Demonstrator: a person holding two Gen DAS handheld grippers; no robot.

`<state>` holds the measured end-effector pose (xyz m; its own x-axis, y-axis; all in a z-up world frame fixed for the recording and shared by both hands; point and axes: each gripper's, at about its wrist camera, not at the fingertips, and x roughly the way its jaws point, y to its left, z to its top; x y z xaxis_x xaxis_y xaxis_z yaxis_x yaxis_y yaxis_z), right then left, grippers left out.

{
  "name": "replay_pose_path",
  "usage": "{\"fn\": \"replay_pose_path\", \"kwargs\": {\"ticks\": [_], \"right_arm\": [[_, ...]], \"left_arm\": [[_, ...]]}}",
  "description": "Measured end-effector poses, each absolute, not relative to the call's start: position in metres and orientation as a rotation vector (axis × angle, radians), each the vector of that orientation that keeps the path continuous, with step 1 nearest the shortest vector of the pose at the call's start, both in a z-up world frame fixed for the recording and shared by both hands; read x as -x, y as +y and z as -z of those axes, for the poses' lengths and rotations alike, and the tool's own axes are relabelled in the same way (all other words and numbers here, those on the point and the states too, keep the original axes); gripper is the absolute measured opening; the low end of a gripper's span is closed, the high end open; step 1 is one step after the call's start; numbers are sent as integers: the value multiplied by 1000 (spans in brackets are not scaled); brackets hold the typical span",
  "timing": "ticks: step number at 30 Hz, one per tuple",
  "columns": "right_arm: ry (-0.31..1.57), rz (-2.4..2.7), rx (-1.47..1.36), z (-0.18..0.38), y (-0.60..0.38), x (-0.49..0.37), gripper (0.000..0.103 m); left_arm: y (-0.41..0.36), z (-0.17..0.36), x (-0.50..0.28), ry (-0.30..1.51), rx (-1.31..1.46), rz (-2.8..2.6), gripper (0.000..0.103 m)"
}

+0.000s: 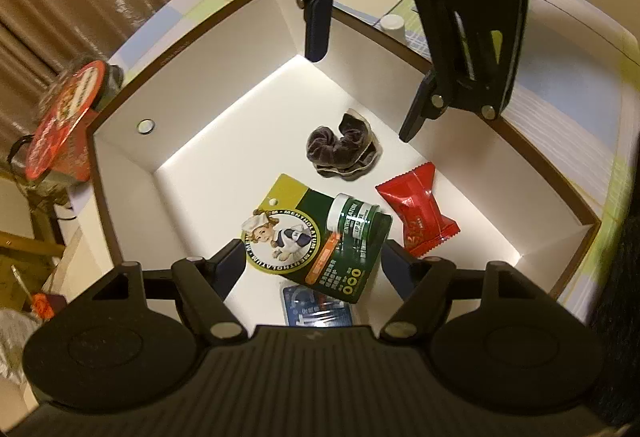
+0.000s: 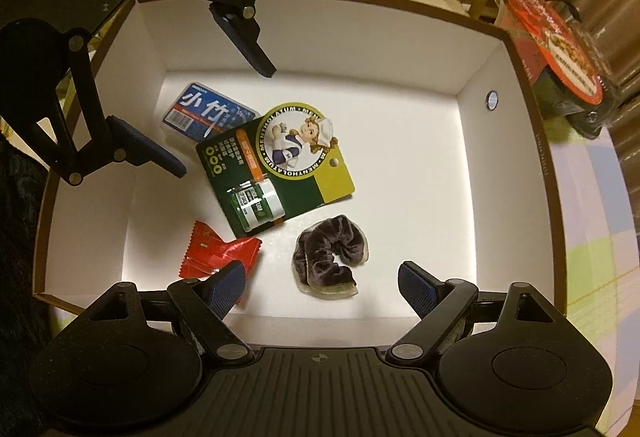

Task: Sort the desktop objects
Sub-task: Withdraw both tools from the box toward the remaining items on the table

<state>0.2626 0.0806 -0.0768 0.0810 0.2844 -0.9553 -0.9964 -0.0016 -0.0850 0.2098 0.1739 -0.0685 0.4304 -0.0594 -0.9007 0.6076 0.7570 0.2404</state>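
White cardboard is forming the box (image 2: 500,85) that is holding everything, both grippers hovering over it with jaws spread and grasping nothing. Largest inside, the green balm card (image 2: 272,165) is lying diagonally, covering a corner of the blue case (image 2: 200,109). The purple scrunchie (image 2: 330,261) is sitting straight ahead between the fingers of the right gripper (image 2: 320,289), clearly the nearer one; the left gripper (image 1: 312,269) is hanging above the card. The red candy wrapper (image 1: 418,213) is lying beside it, partly hidden behind a finger in the right view.
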Motion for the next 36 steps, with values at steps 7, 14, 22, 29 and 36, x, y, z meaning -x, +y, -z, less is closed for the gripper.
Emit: {"fn": "replay_pose_path", "kwargs": {"ticks": [7, 14, 22, 29, 36], "right_arm": [[871, -1283, 1011, 63, 71, -253, 86], [804, -1284, 959, 46, 54, -242, 86], [737, -1271, 905, 31, 30, -228, 86], [714, -1245, 810, 18, 7, -222, 86], [690, -1271, 711, 7, -19, -209, 86]], "left_arm": [[166, 52, -198, 1048, -591, 373, 72], [152, 31, -182, 1018, -583, 295, 80], [134, 16, -161, 1017, -569, 189, 81], [119, 0, -138, 1003, -526, 87, 84], [105, -13, -115, 998, -485, 5, 84]]}}
